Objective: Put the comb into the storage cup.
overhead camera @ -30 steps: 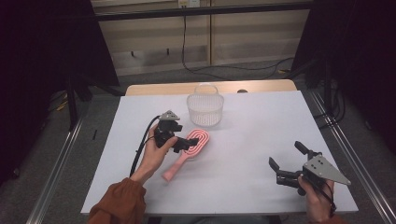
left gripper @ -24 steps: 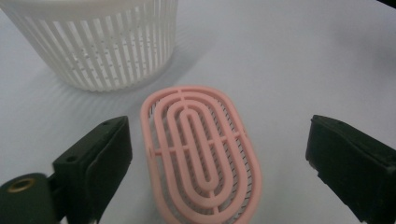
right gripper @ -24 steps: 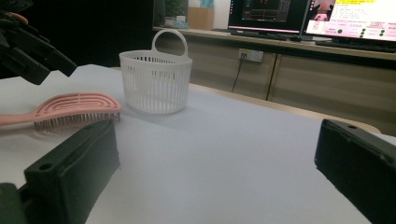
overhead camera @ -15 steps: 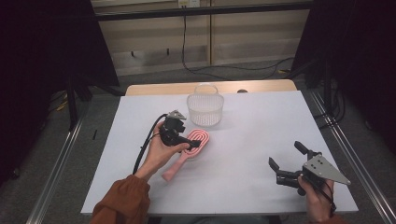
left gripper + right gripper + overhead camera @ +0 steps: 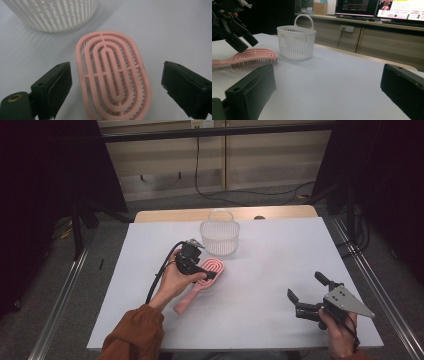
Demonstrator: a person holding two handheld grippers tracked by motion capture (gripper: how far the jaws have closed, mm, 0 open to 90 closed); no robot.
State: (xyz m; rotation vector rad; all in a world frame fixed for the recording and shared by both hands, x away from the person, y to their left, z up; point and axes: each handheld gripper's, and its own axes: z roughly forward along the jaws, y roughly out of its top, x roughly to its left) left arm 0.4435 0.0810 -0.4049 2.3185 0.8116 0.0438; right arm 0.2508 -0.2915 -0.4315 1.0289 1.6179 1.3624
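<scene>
Left claw lining up on the pink hairbrush

The left claw (image 5: 200, 270) hovers wide open over the head of the pink hairbrush (image 5: 112, 75), which lies flat on the white counter (image 5: 270, 245) just in front of the white basket (image 5: 220, 236); the next move likely calls for lowering and closing. The right claw (image 5: 310, 292) rests open, well apart

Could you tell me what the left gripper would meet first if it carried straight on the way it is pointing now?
Most likely the pink hairbrush: the left gripper is open, its jaws on either side of the brush head. The white basket stands beyond it. How far the jaws are above the brush is unclear.
</scene>
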